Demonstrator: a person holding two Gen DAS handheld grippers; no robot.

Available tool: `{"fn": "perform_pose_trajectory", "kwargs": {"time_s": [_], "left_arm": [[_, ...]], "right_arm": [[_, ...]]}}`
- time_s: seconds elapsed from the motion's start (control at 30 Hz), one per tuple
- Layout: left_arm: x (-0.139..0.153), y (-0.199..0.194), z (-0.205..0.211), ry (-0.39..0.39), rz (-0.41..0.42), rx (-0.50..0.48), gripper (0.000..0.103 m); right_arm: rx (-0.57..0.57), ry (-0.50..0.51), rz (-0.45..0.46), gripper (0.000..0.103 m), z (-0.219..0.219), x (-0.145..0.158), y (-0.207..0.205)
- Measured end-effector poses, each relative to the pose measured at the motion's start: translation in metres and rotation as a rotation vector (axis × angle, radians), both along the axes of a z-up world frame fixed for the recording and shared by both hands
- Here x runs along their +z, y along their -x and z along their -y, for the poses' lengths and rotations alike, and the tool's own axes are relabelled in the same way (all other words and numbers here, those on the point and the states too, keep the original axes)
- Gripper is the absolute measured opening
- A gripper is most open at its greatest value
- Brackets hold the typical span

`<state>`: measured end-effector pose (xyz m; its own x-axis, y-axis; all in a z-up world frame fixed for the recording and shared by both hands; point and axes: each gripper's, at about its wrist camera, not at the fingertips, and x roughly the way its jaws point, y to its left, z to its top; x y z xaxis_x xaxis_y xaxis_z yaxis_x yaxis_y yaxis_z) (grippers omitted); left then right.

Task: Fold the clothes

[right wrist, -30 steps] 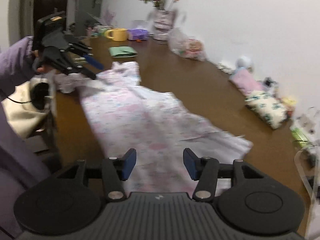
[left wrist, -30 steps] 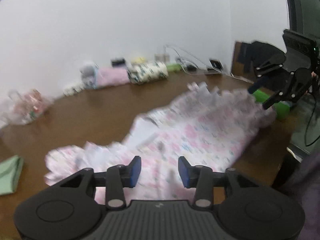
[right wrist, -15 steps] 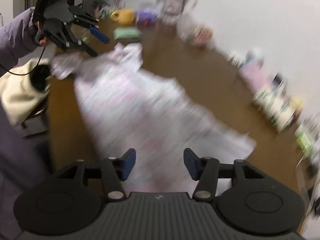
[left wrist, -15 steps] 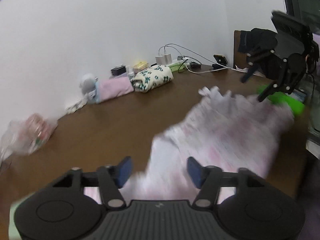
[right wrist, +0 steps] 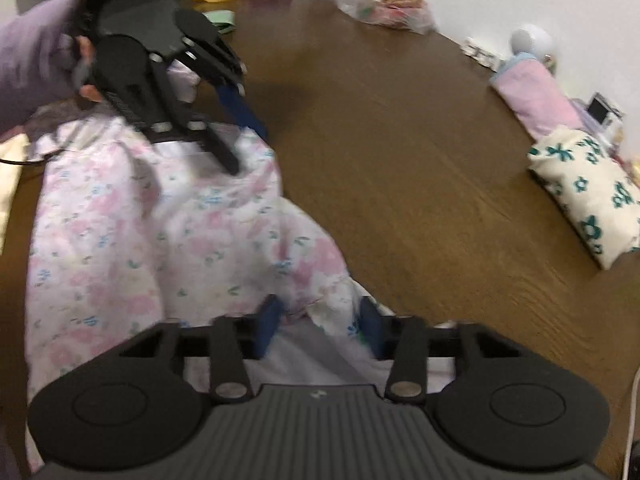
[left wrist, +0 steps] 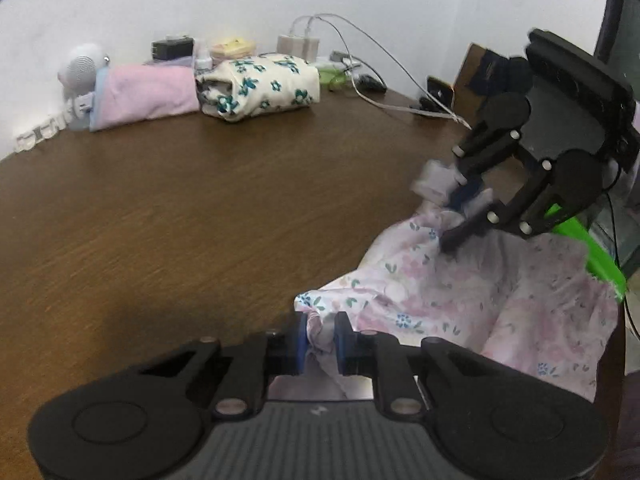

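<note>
Lying beyond floral garment (left wrist: pixel 460 292): folded bundles (left wrist: pixel 260 84) along wall

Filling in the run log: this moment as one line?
step: grasp | left hand-held gripper: closing on floral garment edge | right hand-held gripper: closing, garment between | table

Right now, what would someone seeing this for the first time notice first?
A pink floral garment bunched at the near edge of the brown table, with the left gripper and right gripper both closing on its edge. Folded clothes line the far wall.
</note>
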<state>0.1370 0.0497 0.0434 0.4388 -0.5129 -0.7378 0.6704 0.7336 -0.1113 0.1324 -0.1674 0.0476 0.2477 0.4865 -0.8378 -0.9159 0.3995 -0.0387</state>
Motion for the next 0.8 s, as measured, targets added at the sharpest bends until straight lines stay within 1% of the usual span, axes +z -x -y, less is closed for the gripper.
{"fn": "perform_pose_trajectory", "kwargs": {"time_s": [0.03,0.1,0.2,0.3,0.33,0.37,0.4,0.47,0.53,0.6,0.63,0.7,0.73,0.77,0.8], "left_arm": [[0.004,0.005,0.0,-0.003,0.031,0.0,0.013],[0.021,0.022,-0.003,0.008,0.101,-0.01,0.013],[0.05,0.064,-0.006,0.009,0.251,-0.021,0.013],[0.065,0.124,0.008,-0.076,0.422,-0.058,0.013],[0.062,0.144,0.01,-0.1,0.456,-0.08,0.013],[0.059,0.165,0.013,-0.125,0.486,-0.1,0.013],[0.049,0.183,0.017,-0.155,0.485,-0.111,0.013],[0.025,0.207,0.023,-0.204,0.421,-0.149,0.014],[0.007,0.223,0.023,-0.221,0.351,-0.181,0.014],[0.005,0.234,0.019,-0.215,0.314,-0.192,0.014],[0.015,0.24,0.015,-0.182,0.328,-0.2,0.014],[0.034,0.25,0.007,-0.112,0.357,-0.215,0.016],[0.045,0.251,0.004,-0.045,0.389,-0.206,0.02],[0.054,0.251,0.002,0.009,0.41,-0.188,0.034],[0.057,0.247,0.003,0.015,0.423,-0.162,0.041]], "right_arm": [[0.002,0.002,0.021,0.007,0.0,0.003,0.003],[0.025,-0.008,0.094,0.005,0.002,0.017,0.018],[0.067,-0.042,0.2,0.005,0.007,0.044,0.054],[0.112,-0.047,0.321,0.005,0.012,0.064,0.105],[0.129,-0.038,0.353,0.005,0.013,0.067,0.124],[0.153,-0.022,0.352,0.005,0.013,0.063,0.142],[0.18,-0.003,0.334,0.005,0.013,0.056,0.161],[0.233,0.036,0.299,0.006,0.013,0.041,0.197],[0.296,0.085,0.257,0.007,0.011,0.025,0.222],[0.349,0.04,0.171,0.009,0.016,0.029,0.235],[0.351,-0.008,0.141,0.01,0.021,0.037,0.236],[0.279,-0.136,0.13,0.01,0.033,0.06,0.226],[0.236,-0.194,0.128,0.013,0.037,0.071,0.219],[0.184,-0.233,0.138,0.02,0.038,0.077,0.214],[0.126,-0.262,0.153,0.022,0.037,0.081,0.208]]}}
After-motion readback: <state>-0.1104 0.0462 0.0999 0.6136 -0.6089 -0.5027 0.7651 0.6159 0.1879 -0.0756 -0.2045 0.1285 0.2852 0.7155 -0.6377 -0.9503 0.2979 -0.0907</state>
